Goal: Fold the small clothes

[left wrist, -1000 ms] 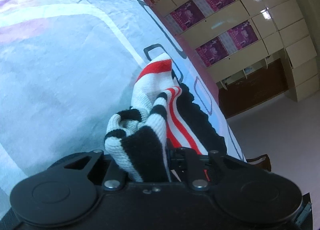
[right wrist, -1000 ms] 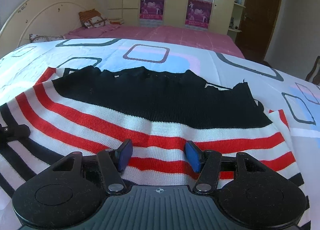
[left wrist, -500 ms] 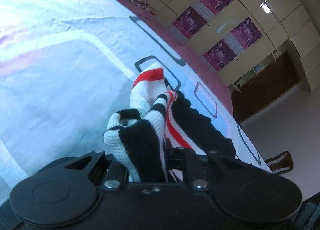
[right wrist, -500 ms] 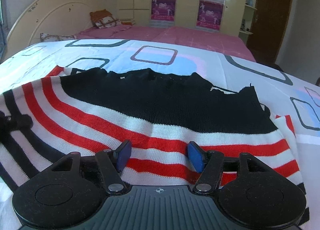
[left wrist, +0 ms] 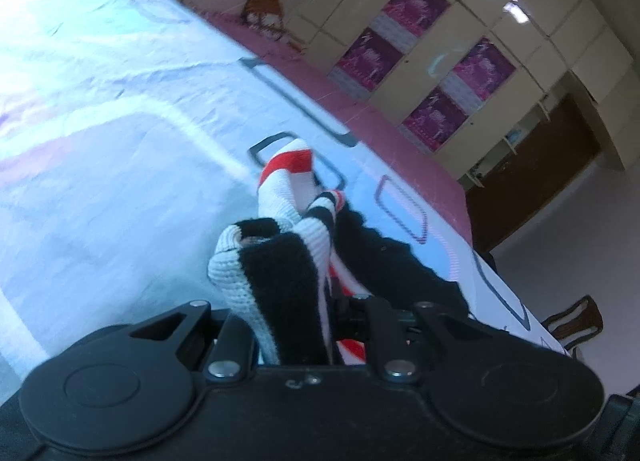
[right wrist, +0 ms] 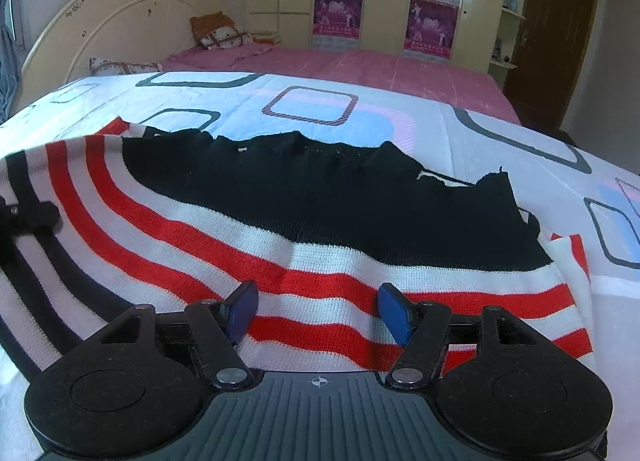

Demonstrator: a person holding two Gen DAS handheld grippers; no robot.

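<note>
Where the ribbed knit sweater (right wrist: 320,221) spreads across the patterned bedsheet (right wrist: 400,117), its black, white and red bands curve flat; the right gripper (right wrist: 318,311) hovers over it, blue pads parted, while the left gripper (left wrist: 316,313) pinches what seems a bunched cuff.

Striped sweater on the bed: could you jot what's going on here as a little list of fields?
garment: striped knit sweater, black, white and red
surface: patterned bedsheet
left gripper: shut on a bunched part of the sweater, lifted off the sheet
right gripper: open, blue pads over the red and white stripes
sweater body: spread flat in the right wrist view
background: headboard, wardrobe with pink posters
</note>
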